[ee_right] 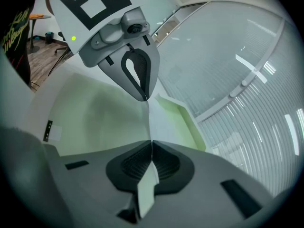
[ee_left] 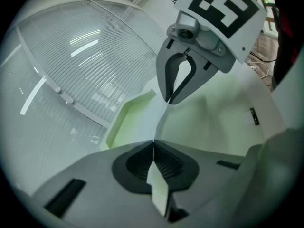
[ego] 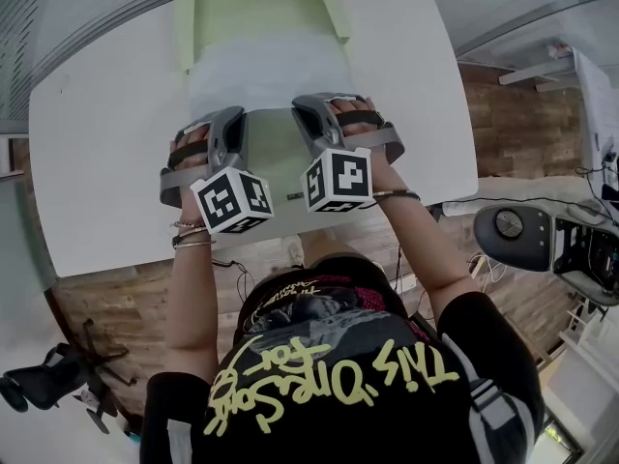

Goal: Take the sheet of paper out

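Grey jaws of the left gripper [ee_left: 153, 142] and right gripper [ee_right: 151, 142] are each clamping the near edge of the sheet of paper [ego: 266, 73], which is stretching ahead over a pale green folder [ego: 253, 3] on the white table [ego: 106, 162].
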`<state>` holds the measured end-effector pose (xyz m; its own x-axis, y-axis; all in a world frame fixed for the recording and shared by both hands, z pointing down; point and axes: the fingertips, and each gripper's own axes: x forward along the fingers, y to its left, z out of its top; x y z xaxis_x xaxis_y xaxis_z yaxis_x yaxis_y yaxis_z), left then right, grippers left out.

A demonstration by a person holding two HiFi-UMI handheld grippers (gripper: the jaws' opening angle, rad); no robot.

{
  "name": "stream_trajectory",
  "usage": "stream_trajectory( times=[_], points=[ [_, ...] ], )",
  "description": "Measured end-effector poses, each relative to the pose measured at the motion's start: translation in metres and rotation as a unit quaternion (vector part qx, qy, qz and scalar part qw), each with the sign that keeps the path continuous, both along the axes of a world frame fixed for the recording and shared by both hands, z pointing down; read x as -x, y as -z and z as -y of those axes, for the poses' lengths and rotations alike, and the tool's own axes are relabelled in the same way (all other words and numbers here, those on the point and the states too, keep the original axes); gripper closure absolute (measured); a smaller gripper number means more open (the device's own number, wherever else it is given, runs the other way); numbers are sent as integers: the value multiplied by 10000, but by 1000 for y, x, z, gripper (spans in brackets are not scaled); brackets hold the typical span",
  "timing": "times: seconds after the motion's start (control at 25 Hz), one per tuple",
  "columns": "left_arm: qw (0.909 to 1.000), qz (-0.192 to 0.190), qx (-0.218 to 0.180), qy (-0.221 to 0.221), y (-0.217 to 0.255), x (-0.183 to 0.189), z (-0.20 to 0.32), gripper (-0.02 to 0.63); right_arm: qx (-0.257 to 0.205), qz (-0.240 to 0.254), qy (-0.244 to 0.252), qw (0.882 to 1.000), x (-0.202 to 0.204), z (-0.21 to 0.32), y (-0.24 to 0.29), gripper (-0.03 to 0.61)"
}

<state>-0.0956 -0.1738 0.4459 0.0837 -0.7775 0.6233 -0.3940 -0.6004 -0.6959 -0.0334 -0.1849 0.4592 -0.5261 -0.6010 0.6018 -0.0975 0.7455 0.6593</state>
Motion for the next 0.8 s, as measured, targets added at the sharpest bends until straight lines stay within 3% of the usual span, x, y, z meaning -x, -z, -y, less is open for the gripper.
stream_trajectory(
  times=[0.8],
  points=[
    [9999,-21,-77,-142,3,-6,-39,606,-111,-6,-137,9998,-6,-41,2,569]
  ],
)
